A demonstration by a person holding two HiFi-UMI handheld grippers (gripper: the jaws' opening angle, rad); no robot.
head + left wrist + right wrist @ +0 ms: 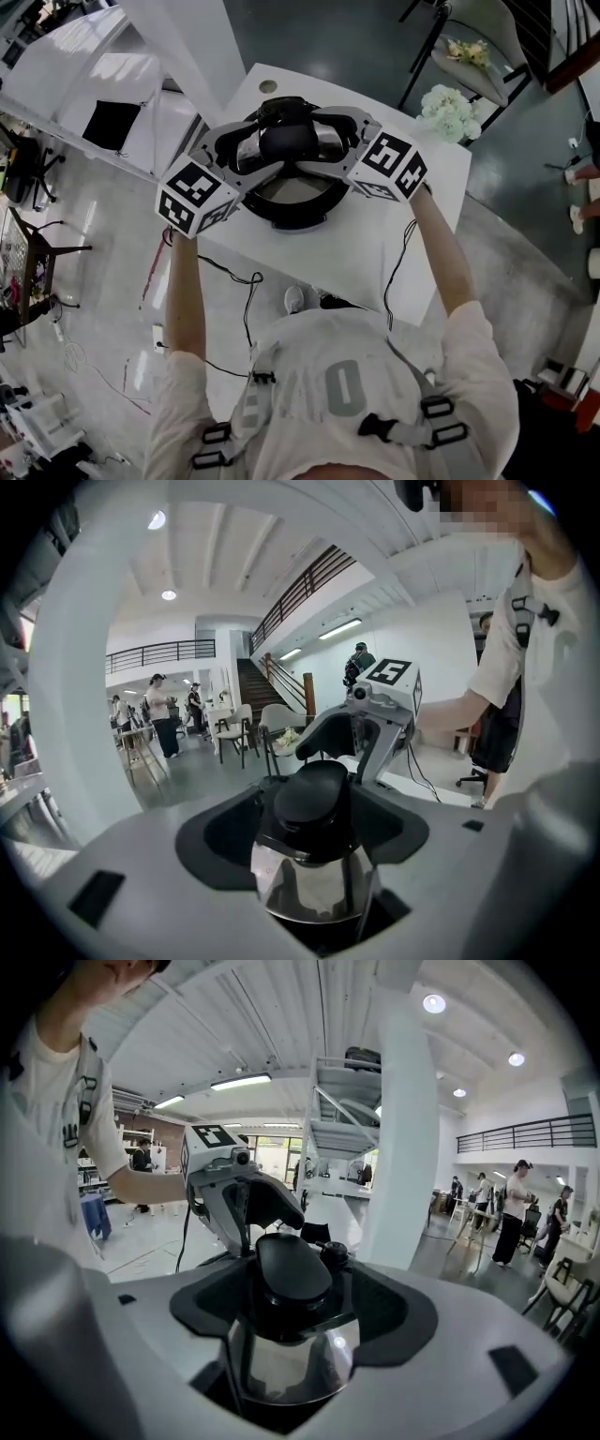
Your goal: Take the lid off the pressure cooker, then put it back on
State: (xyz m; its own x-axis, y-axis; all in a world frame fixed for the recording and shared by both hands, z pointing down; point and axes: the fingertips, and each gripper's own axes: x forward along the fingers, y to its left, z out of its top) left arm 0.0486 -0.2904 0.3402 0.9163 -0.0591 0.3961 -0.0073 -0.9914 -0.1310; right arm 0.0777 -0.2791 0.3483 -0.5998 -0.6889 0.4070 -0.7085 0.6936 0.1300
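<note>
Two sides of lid point(289, 141) flanked: left gripper point(258, 148), right gripper point(323, 145) straddle black handle point(314, 794), jaws apart, unclamped.

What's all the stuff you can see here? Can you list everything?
lid: one, shiny steel with a black handle, between both grippers
cooker pot: one, black rim, on the table below the lid
table: one, white, middle
flowers: one bunch, white, past the table's far right edge
cables: a few, black, hanging off the table's near edge
people: several, far off in the hall
left gripper: one, grey, jaws apart around the lid
right gripper: one, grey, jaws apart around the lid
arms: two, bare, holding the grippers
</note>
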